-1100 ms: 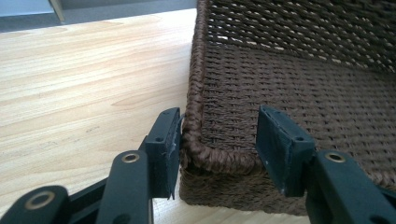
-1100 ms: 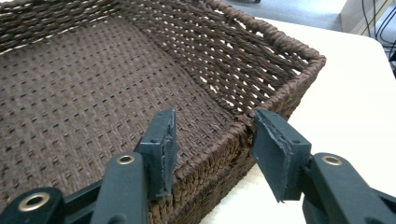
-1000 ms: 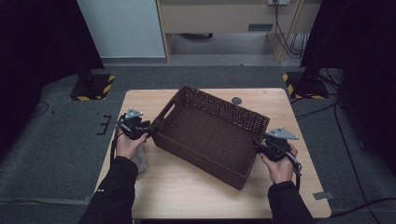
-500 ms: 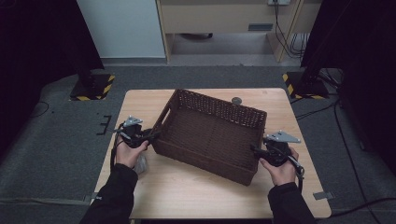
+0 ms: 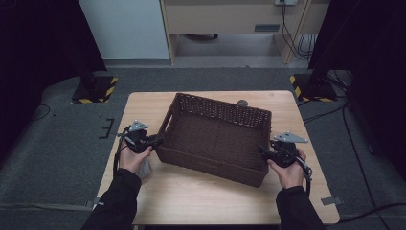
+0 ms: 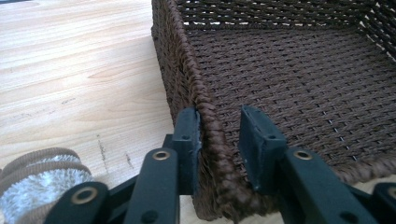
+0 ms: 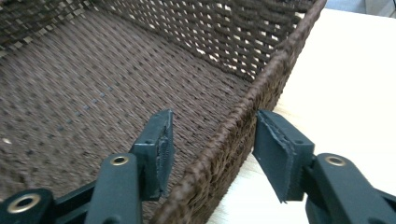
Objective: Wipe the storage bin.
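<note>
Grey carpet surrounds 1 pale wooden table [image 5: 206, 201], seen from above, with 2 black stands on yellow-and-black striped bases behind it. On the table sits 1 dark brown woven basket [image 5: 215, 136], rectangular, turned slightly askew to the table's edges; its woven floor is bare. Near the far edge of the table, just beyond the basket's rim, lies 1 small round dark object [image 5: 242, 102], too small to identify.

2 hand-held grippers meet the basket, 1 at each short end. The left gripper [image 5: 155, 141] has just been closing: in the left gripper view its jaws straddle the basket's wall at a corner, the outer pad [image 6: 187, 140] pressed against the braided rim and the inner pad set slightly off the weave, so the grip is narrow and on the basket. The right gripper [image 5: 262, 152] has its jaws spread to either side of the opposite rim; in the right gripper view both pads stand apart from the wall, 1 inside and 1 outside, with clear gaps.

Below the person's left hand [image 5: 131, 158] lies 1 small fuzzy grey item with a brown band [image 6: 44, 175], resting on the table beside the basket.
</note>
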Demonstrator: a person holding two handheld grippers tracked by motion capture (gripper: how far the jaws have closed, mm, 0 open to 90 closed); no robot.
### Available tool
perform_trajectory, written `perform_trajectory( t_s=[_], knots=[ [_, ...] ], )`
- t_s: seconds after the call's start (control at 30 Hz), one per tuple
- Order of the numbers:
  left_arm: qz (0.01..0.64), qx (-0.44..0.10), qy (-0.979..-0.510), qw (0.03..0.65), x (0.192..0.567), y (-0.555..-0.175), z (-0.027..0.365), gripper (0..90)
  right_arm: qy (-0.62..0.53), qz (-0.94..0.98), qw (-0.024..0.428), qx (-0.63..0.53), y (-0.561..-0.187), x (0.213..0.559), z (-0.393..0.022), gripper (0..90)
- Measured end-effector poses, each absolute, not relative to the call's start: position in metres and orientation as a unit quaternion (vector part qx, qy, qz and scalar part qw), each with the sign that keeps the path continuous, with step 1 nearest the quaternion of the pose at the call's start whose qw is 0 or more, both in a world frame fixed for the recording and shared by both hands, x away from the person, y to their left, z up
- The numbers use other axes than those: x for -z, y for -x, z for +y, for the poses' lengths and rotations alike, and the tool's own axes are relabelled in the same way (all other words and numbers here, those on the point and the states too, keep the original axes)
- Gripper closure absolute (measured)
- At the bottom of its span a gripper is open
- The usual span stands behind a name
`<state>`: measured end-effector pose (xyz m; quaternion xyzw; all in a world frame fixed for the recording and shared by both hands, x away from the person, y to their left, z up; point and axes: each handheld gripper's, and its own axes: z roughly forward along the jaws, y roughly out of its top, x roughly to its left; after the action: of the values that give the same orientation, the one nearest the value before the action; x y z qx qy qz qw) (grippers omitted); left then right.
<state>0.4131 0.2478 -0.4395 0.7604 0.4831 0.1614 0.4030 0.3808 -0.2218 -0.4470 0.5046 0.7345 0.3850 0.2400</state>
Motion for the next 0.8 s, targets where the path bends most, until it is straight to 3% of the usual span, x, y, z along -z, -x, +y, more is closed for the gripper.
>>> perform_trajectory(
  t_s=[0.2, 0.47, 0.67, 0.8],
  knots=[
    [0.49, -0.154, -0.756, 0.406, 0.44, -0.401, 0.245, 67.5, -0.503, 0.74, 0.232, -0.381, -0.372, 0.446, -0.222, 47.1],
    [0.485, -0.169, -0.753, 0.412, 0.437, -0.397, 0.247, 62.8, -0.5, 0.754, 0.228, -0.36, -0.378, 0.451, -0.224, 58.6],
    [0.475, -0.166, -0.765, 0.402, 0.441, -0.395, 0.24, 64.9, -0.495, 0.754, 0.223, -0.369, -0.384, 0.453, -0.229, 59.0],
    [0.479, -0.167, -0.763, 0.4, 0.443, -0.389, 0.239, 65.6, -0.493, 0.752, 0.223, -0.375, -0.383, 0.451, -0.231, 53.5]
  ],
)
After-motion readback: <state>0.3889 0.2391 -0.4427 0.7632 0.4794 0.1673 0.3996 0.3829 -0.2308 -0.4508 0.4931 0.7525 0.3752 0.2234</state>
